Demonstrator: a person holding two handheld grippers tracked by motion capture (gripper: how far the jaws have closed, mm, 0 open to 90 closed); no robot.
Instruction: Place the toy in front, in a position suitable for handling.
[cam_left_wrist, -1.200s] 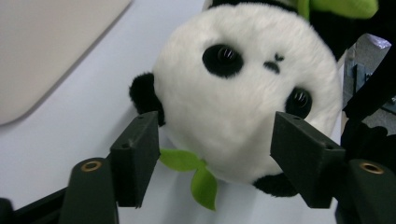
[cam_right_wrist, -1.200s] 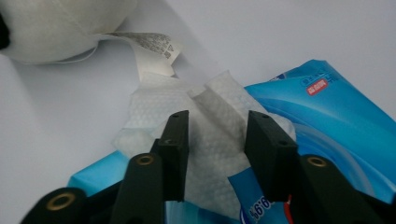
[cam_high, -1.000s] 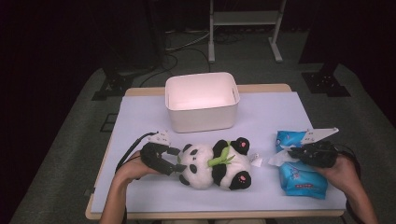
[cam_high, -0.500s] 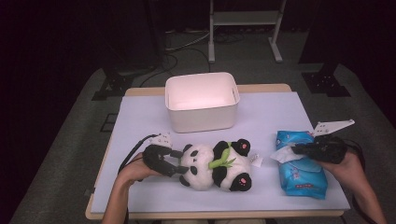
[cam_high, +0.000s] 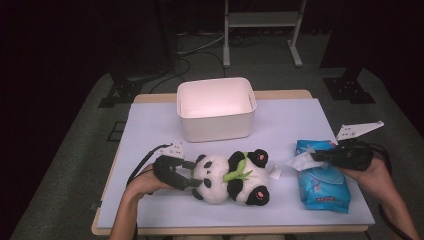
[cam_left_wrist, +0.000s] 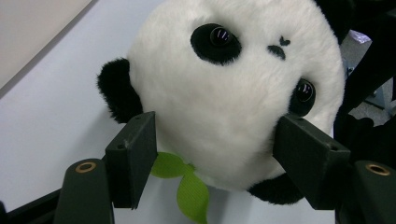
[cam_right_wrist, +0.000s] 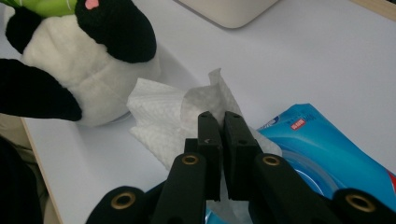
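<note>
While the left tool (cam_high: 192, 175) clamps the plush panda's head (cam_left_wrist: 233, 93), the right tool (cam_right_wrist: 223, 122) pinches a white wipe (cam_right_wrist: 163, 116) above its blue pack (cam_high: 320, 182).

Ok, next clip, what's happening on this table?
A person works with a gripper in each hand. The left gripper is closed around the head of a plush panda lying on the white table cover, pads pressing into the fur on both sides. The right gripper is shut on a white wipe drawn partly out of the blue wipes pack. An empty white bin stands behind the panda.
</note>
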